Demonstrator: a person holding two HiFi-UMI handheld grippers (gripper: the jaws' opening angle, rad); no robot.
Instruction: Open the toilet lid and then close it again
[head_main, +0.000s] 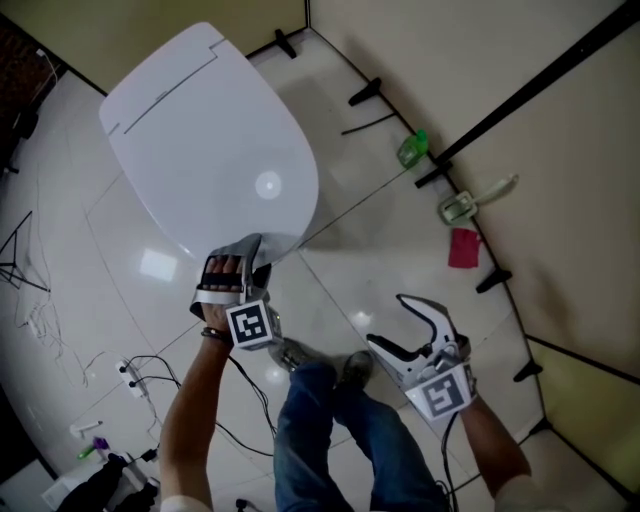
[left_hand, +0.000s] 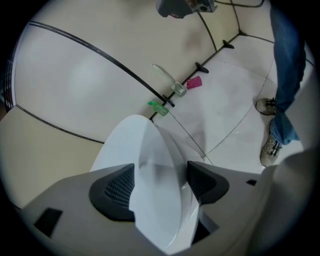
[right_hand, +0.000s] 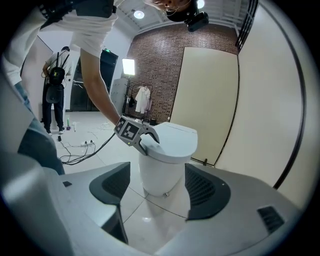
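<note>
Inside the clenched left gripper (left_hand: 160, 186), only the slick rim of the toilet lid (head_main: 215, 140): could slip mid-lift and slam down.

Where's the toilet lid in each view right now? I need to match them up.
Head view: the toilet lid is at upper left, closed, seen from above.
Left gripper view: bottom centre, its front edge lies between the jaws.
Right gripper view: centre, beyond the open, empty jaws.
Shared landmark: the left gripper at the lid's front edge, also seen in the right gripper view.
</note>
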